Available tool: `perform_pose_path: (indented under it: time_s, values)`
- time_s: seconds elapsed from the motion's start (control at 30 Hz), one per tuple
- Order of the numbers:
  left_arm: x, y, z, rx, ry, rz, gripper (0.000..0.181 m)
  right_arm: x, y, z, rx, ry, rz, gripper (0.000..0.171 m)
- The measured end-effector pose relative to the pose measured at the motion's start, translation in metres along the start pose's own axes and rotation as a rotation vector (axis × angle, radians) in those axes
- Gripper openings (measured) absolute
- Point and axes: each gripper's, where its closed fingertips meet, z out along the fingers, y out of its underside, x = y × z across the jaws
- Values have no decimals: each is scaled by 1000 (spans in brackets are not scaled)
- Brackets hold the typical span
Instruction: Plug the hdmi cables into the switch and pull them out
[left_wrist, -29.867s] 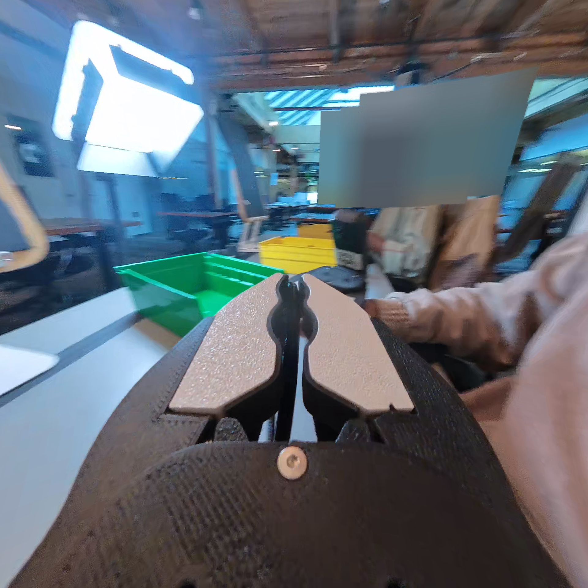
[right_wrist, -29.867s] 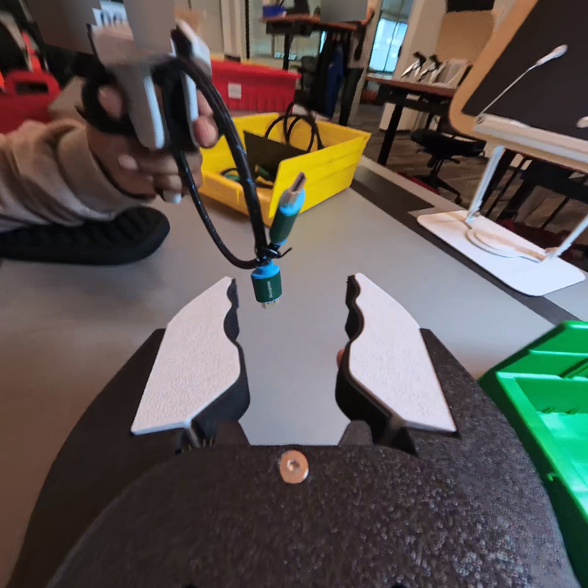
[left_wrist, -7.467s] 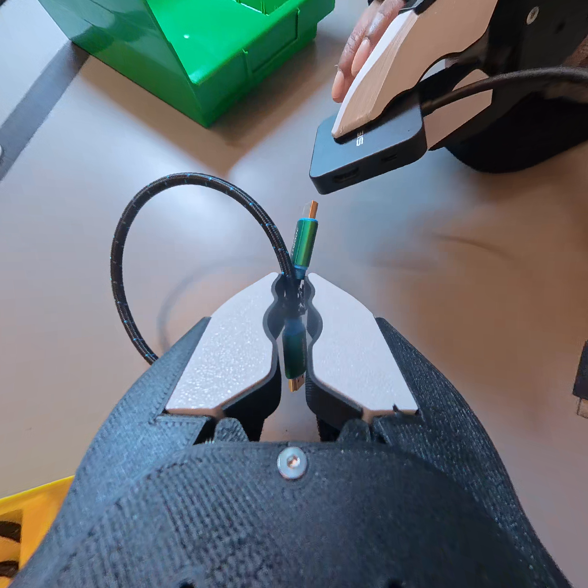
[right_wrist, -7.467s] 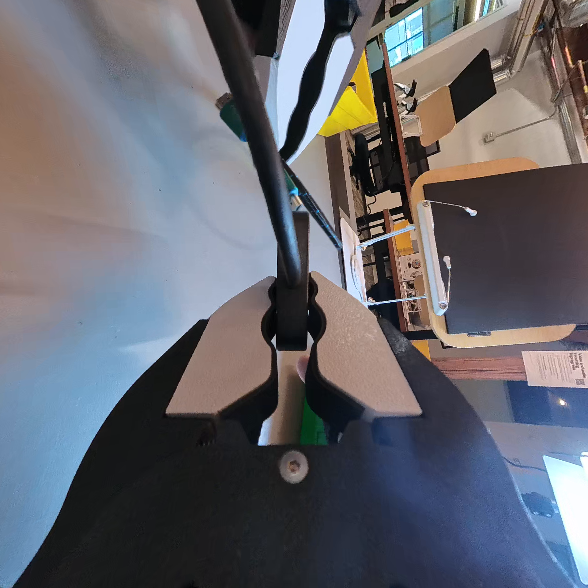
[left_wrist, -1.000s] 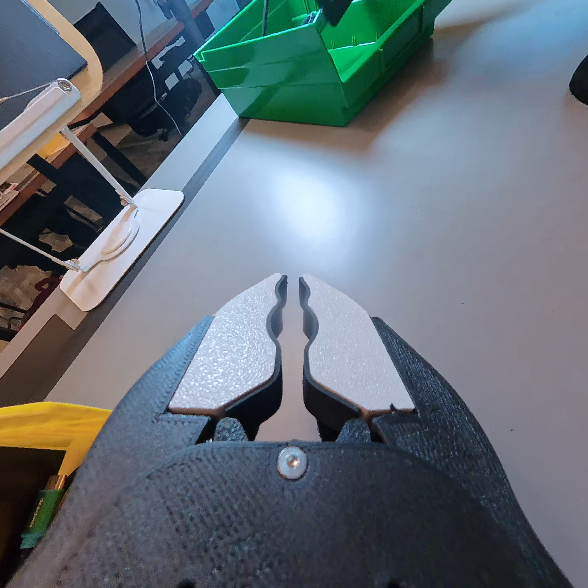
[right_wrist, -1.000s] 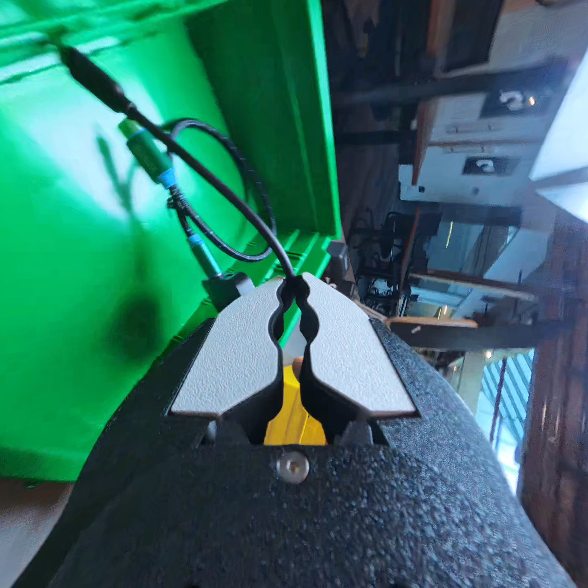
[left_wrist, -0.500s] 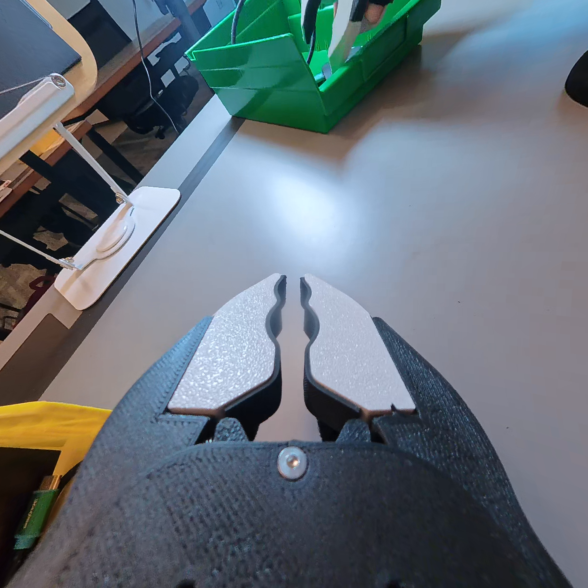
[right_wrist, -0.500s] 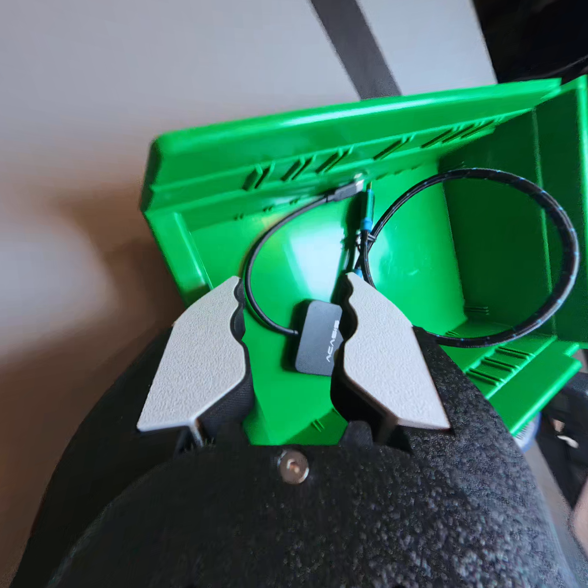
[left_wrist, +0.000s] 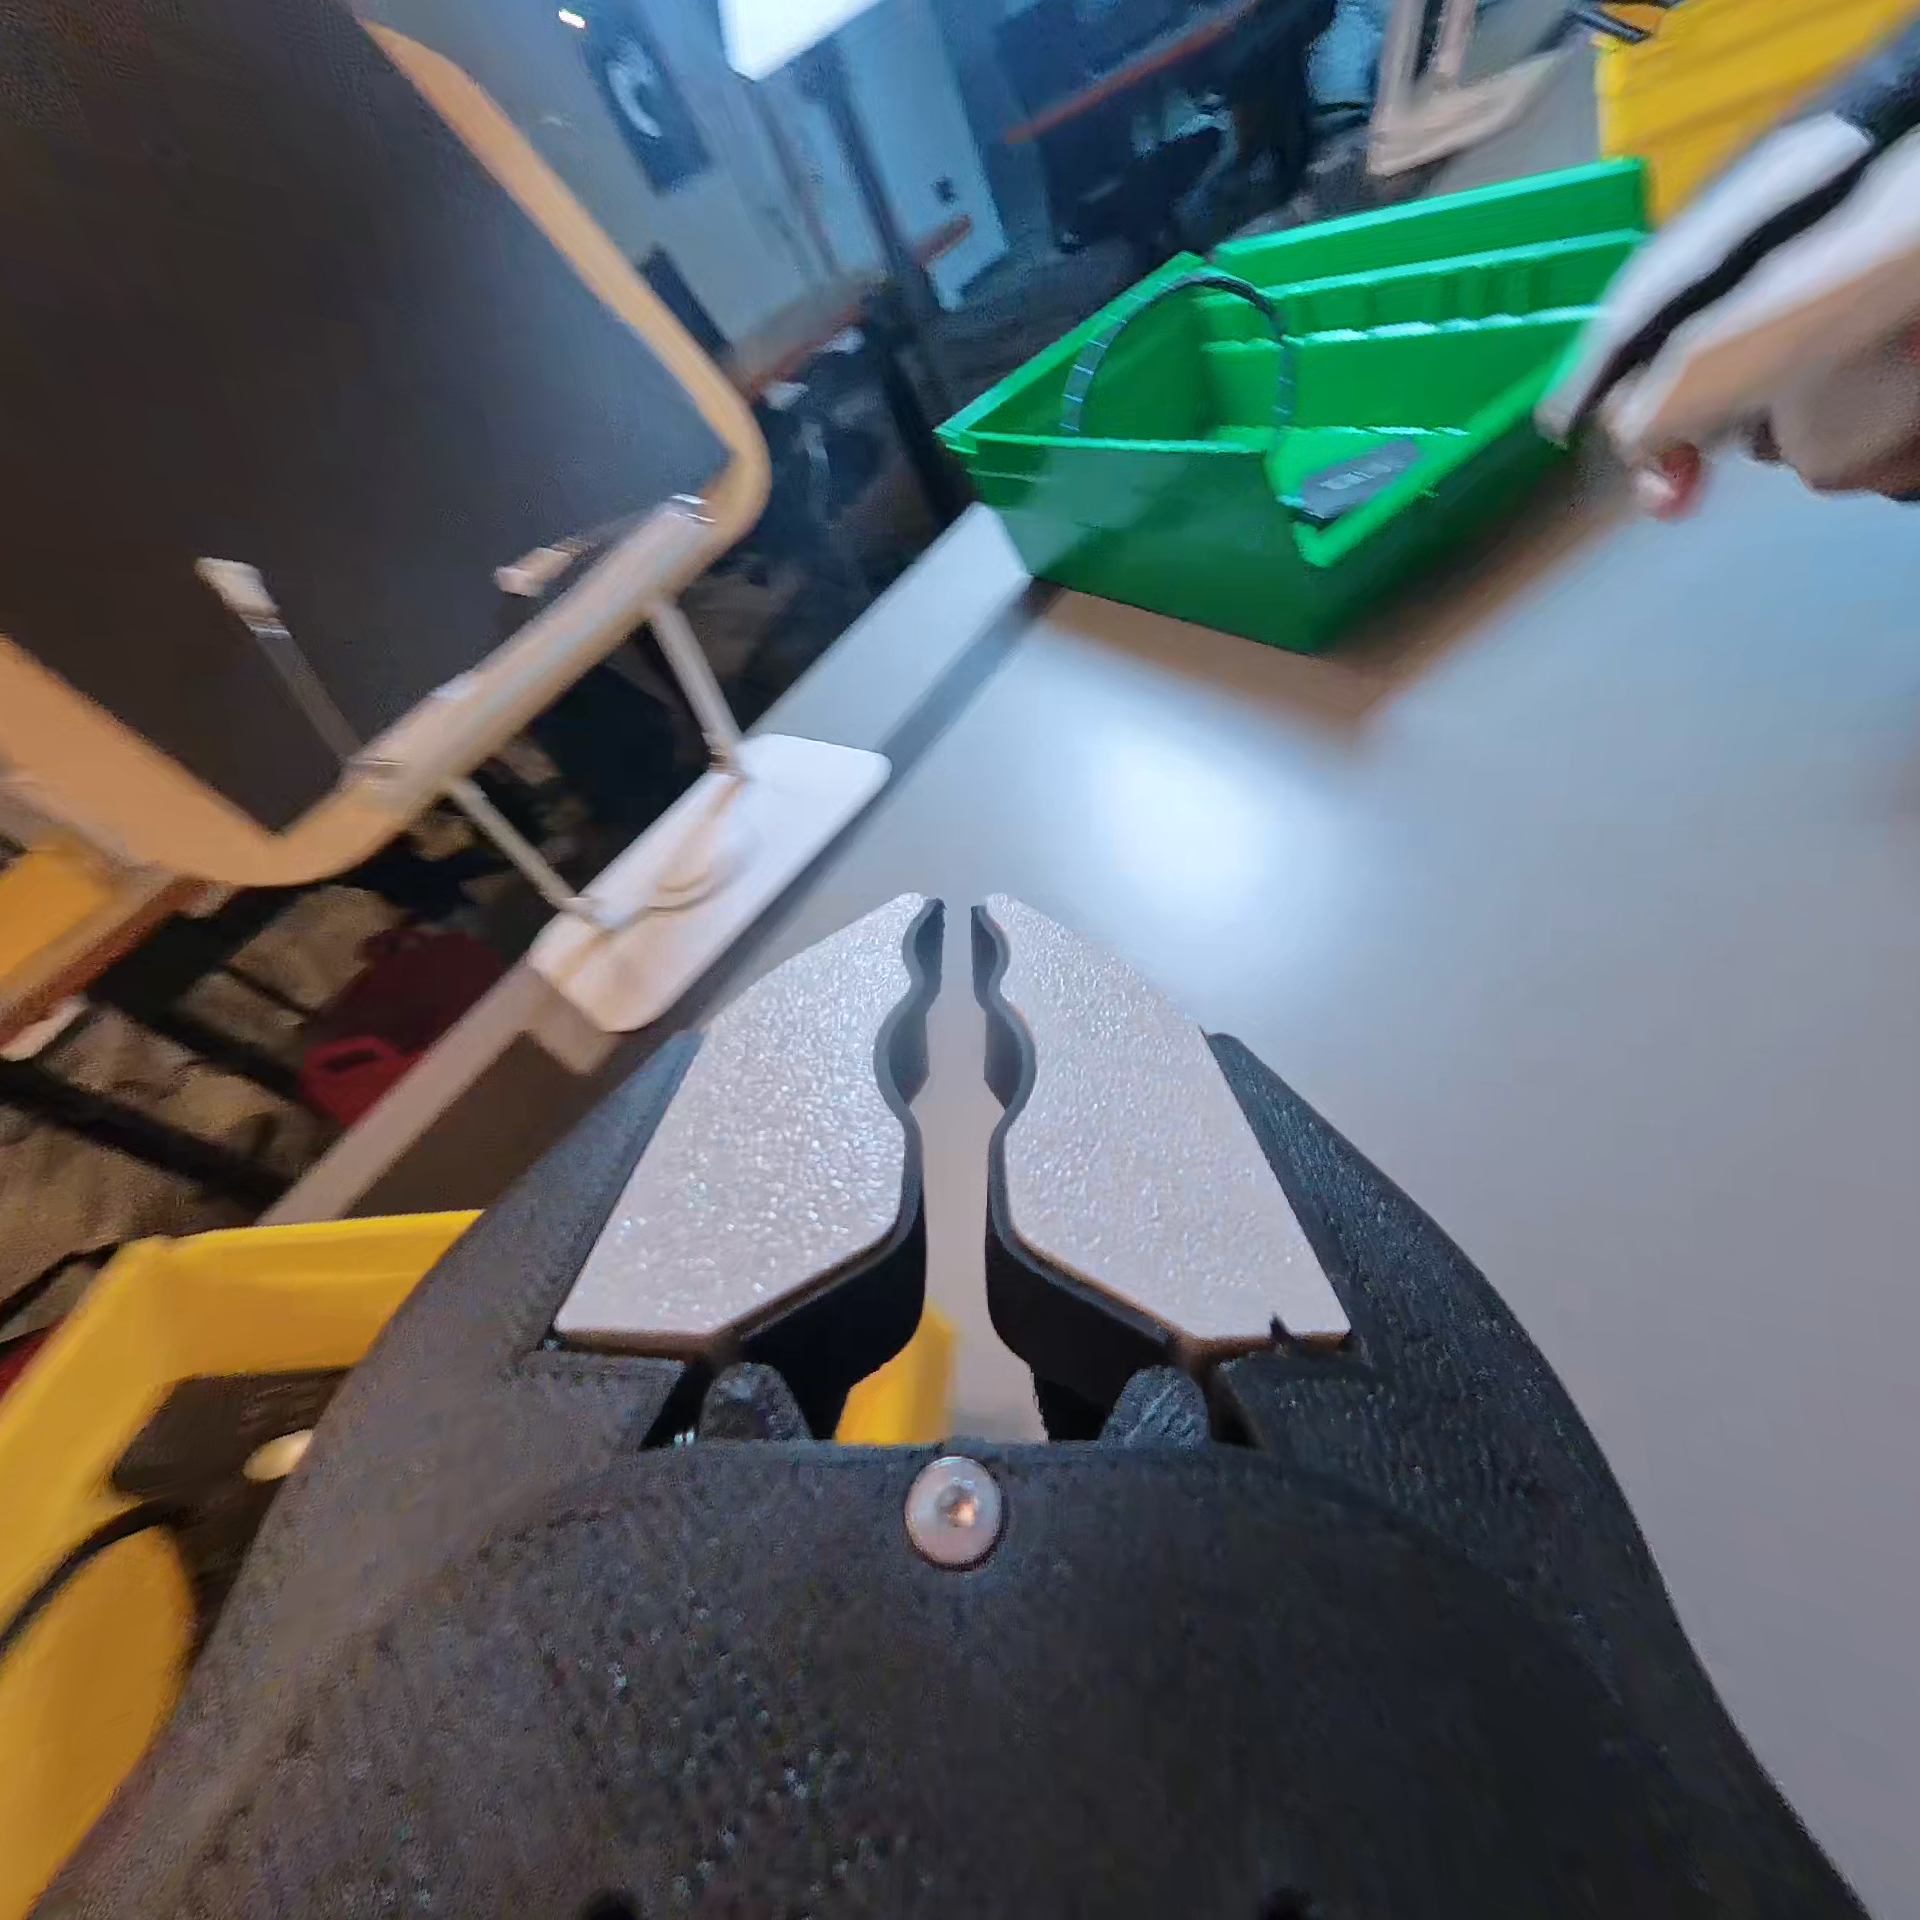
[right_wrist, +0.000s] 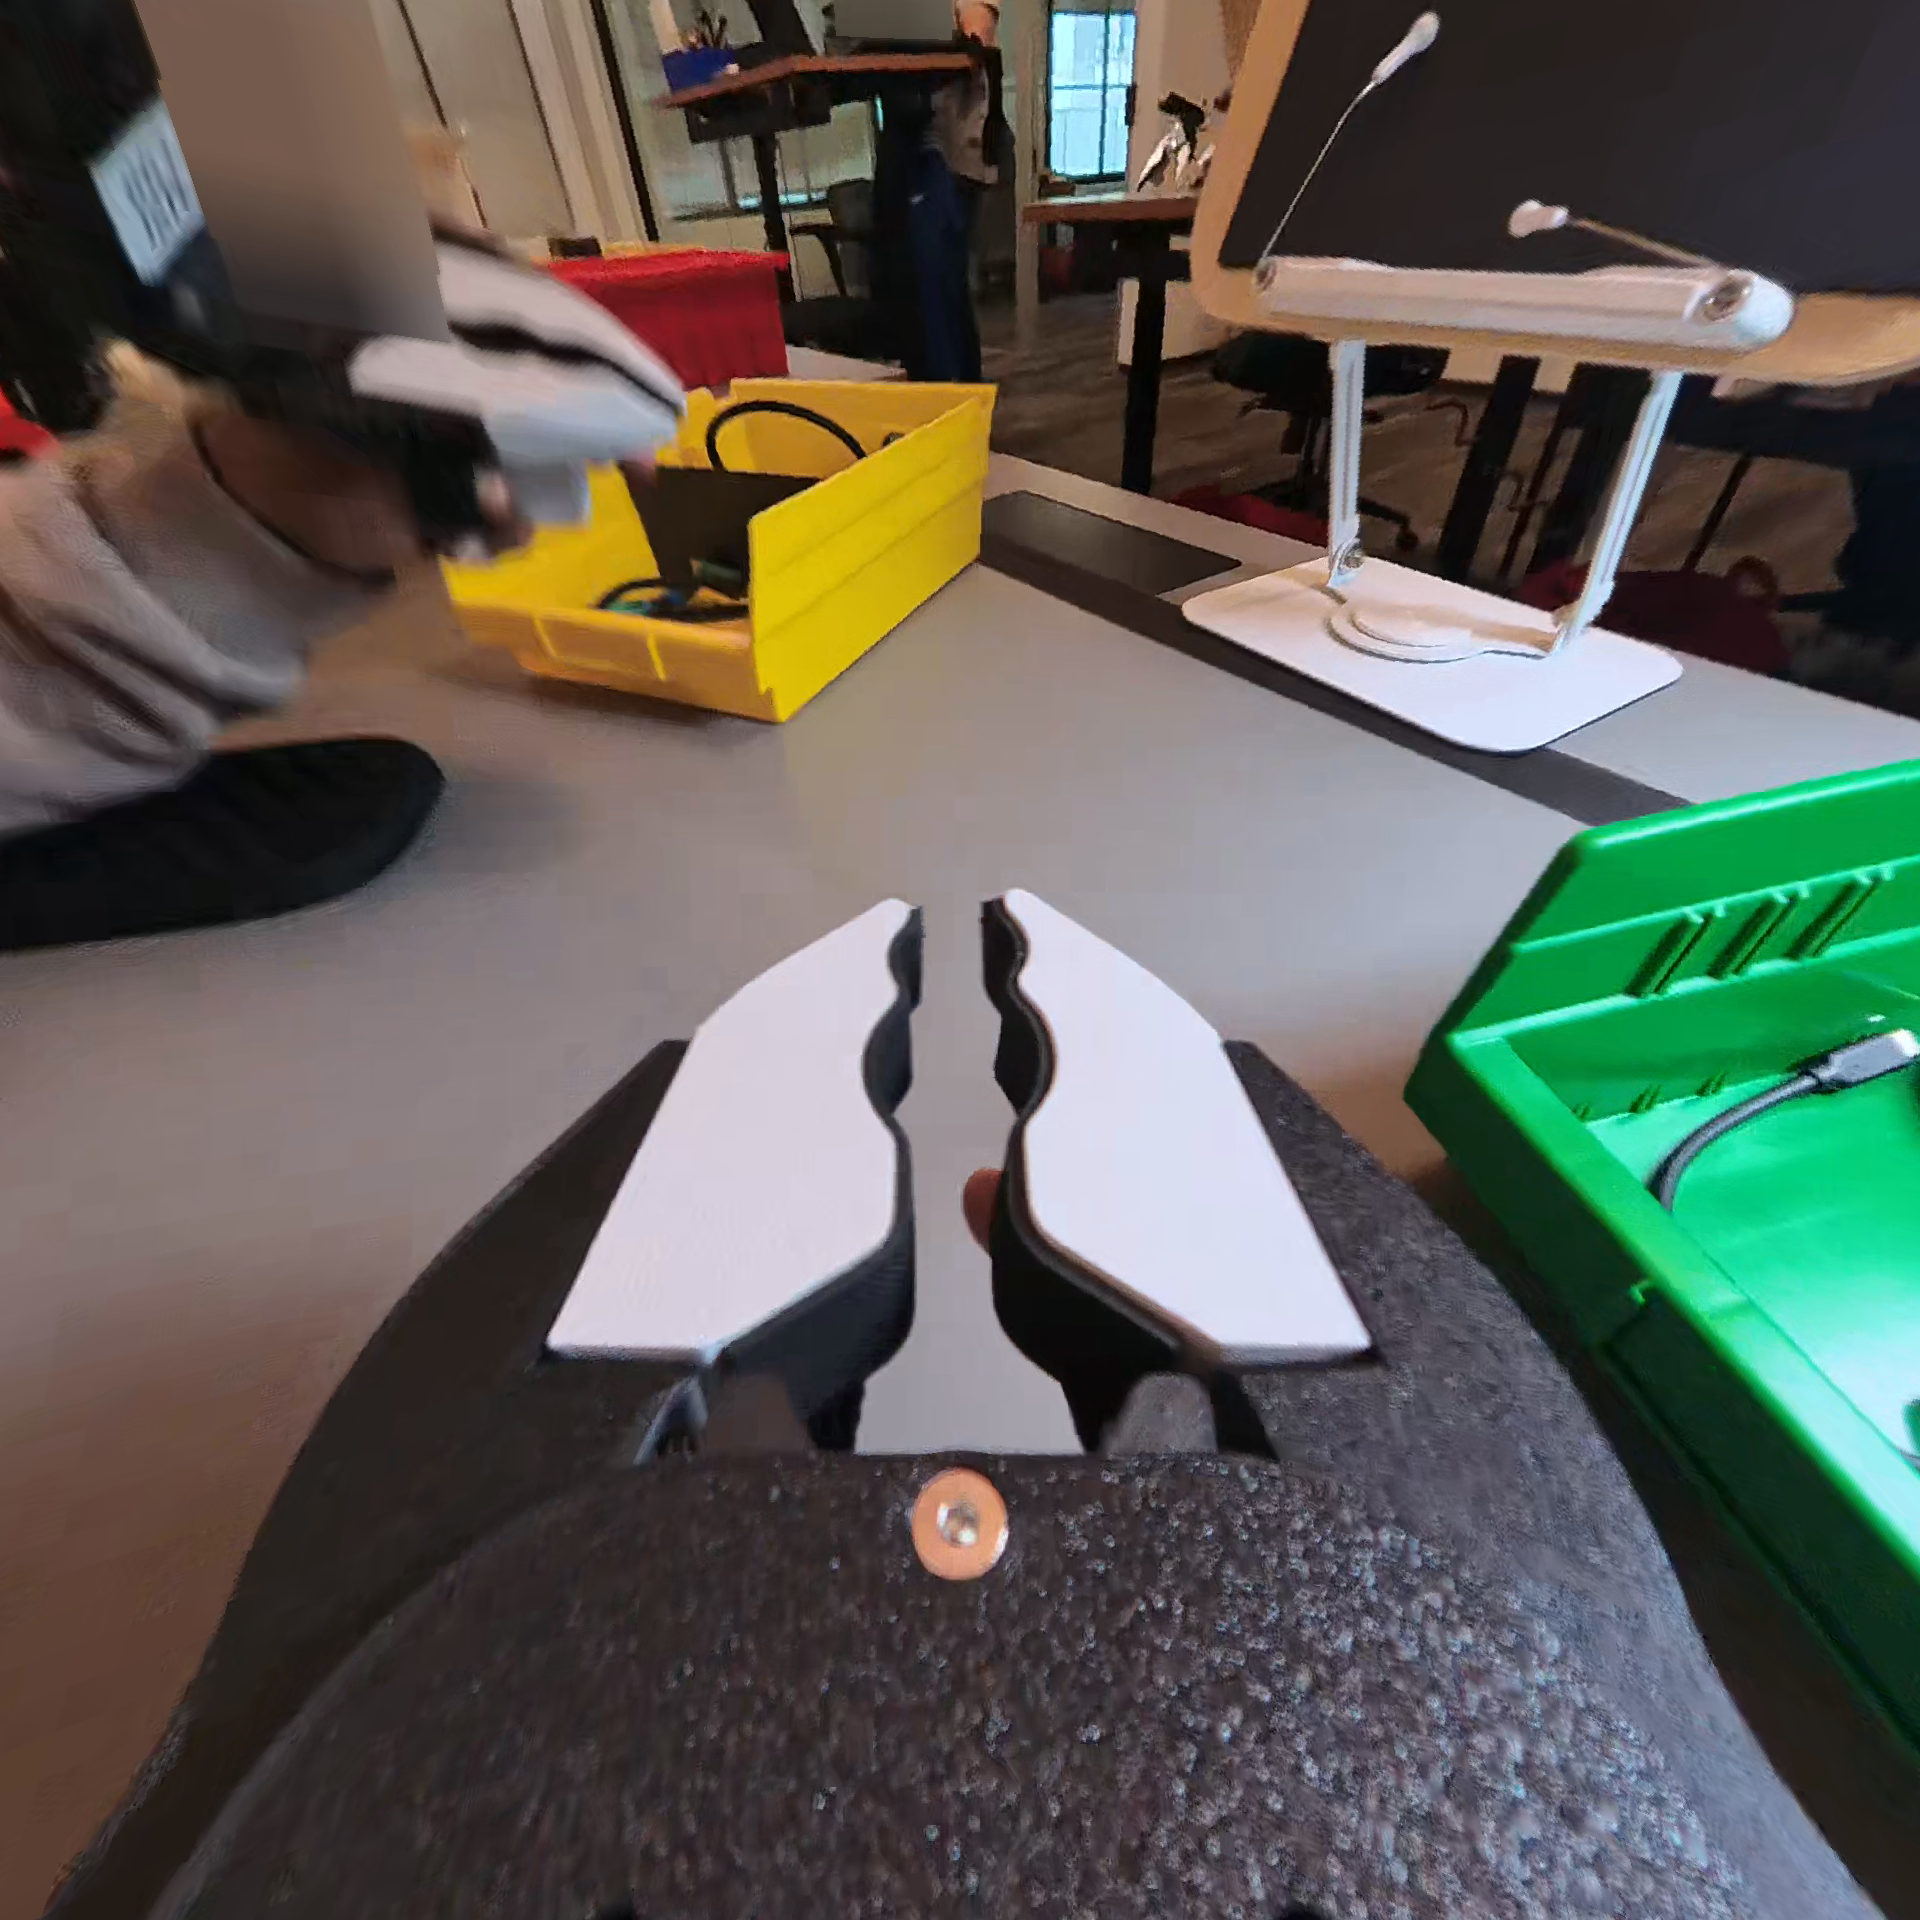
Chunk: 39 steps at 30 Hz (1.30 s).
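Two tools hang over the grey worktop (left_wrist: 1455, 935), each holding nothing. Nearest in its own view, the left tool (left_wrist: 957, 914) has its pads drawn nearly together, a thin slit between the tips; a yellow bin (left_wrist: 260, 1320) sits under it at 8 o'clock. Farther off at 10 o'clock stands a white stand base (left_wrist: 727, 873) with a dark screen (left_wrist: 260, 364) above it. Beyond, at 1 o'clock, a green bin (left_wrist: 1143, 520) holds the switch (left_wrist: 1356, 480) and a looped cable (left_wrist: 1174, 312); the other tool shows blurred at 2 o'clock. In the right view, the right tool (right_wrist: 951, 914) also shows only a narrow gap, nothing pinched. The green bin is just beside it at 3 o'clock, a grey plug (right_wrist: 1860, 1060) lying inside. The yellow bin lies well apart at 11 o'clock.
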Motion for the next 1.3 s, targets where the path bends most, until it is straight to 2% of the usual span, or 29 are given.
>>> perform_pose_path:
  time_s: [0.07, 0.2, 0.33, 0.43, 0.57, 0.63, 0.7, 1.0, 1.1, 1.2, 1.3]
  values:
    - [-48, -12, -20, -5, -60, -36, 6, -1, 3, 0, -15, 5, -61, 1]
    - [-142, -8, -49, -92, -161, -73, 7, 1, -7, -3, 43, 3, -55, 1]
    - [-198, 55, -49, -362, -155, -156, 18, 2, -3, -4, 41, 3, -47, 2]
    - [-223, 113, -47, -607, -181, -163, 34, 2, 1, -4, 28, -2, -33, 2]
    - [-230, 166, -41, -819, -155, -215, 46, 1, 7, -2, 6, -10, -26, 2]
    - [-226, 184, -37, -901, -130, -219, 46, 0, 9, 0, -3, -20, -17, 2]
    - [-225, 194, -32, -954, -128, -211, 42, 0, 11, 1, -10, -25, -6, 2]
    - [-209, 242, -28, -1141, -70, -442, 39, 0, 19, 0, -39, -37, 23, 2]
    - [-214, 245, -25, -1106, -86, -445, 26, 1, 20, 1, -42, -45, 45, 2]
    - [-215, 238, -28, -1108, -67, -407, 25, 2, 23, 1, -54, -47, 55, 2]
    - [-229, 215, -34, -1067, -92, -315, 25, 1, 23, 0, -50, -46, 51, 2]
